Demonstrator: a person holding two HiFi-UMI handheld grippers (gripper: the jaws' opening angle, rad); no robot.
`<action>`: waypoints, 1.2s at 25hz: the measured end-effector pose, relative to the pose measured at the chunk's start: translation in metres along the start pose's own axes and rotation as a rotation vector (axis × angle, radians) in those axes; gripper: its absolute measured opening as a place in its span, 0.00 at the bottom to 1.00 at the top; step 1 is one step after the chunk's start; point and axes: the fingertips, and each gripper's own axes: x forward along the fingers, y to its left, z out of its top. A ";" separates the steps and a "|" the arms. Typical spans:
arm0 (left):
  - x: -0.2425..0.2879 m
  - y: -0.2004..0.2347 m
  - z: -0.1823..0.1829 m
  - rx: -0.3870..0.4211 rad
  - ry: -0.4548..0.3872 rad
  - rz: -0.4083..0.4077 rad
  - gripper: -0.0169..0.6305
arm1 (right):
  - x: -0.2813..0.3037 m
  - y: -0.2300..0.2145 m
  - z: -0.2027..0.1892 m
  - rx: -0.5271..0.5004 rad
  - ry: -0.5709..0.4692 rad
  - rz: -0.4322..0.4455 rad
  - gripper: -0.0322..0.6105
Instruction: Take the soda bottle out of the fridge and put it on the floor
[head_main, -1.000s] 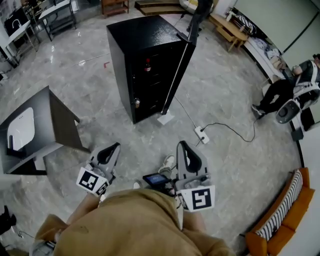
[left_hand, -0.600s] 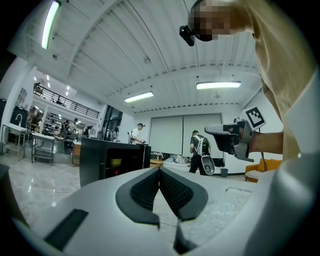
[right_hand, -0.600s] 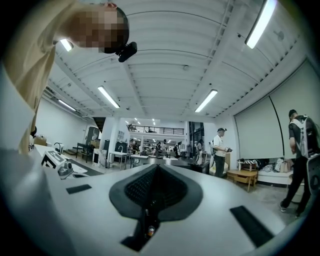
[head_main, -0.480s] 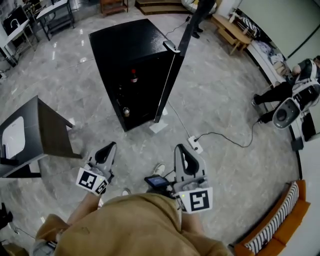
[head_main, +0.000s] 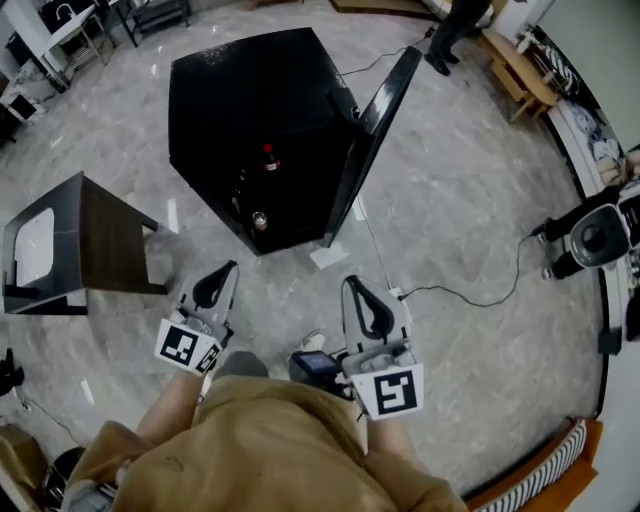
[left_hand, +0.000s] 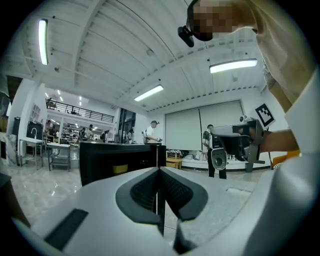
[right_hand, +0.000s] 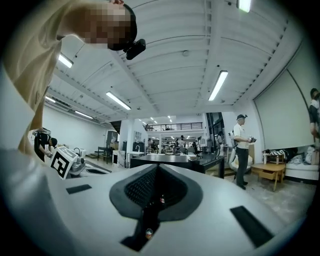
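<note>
Got left claw (head_main: 227, 270), right claw (head_main: 353, 287) clamped shut, empty. Spotting soda bottle (head_main: 268, 157) at 12 o'clock inside fridge (head_main: 240, 85): likely stiff, slick, heavy-ish; grab mid-body.

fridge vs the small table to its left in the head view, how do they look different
The fridge is a bulkier, glossy black box; the small table is dark-sided with a white inset on top. The fridge's door stands open, showing a soda bottle inside; the table shows no door. Both stand on the grey floor.

No legible text, no readable labels or numbers
</note>
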 end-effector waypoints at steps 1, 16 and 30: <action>0.008 0.001 -0.001 0.002 0.006 0.003 0.03 | 0.011 -0.003 -0.001 0.006 -0.006 0.021 0.05; 0.101 0.090 -0.043 -0.002 0.008 0.000 0.03 | 0.122 -0.001 0.000 -0.052 0.037 0.042 0.05; 0.187 0.134 -0.147 0.026 0.106 0.037 0.17 | 0.144 -0.025 -0.099 0.006 0.126 0.008 0.05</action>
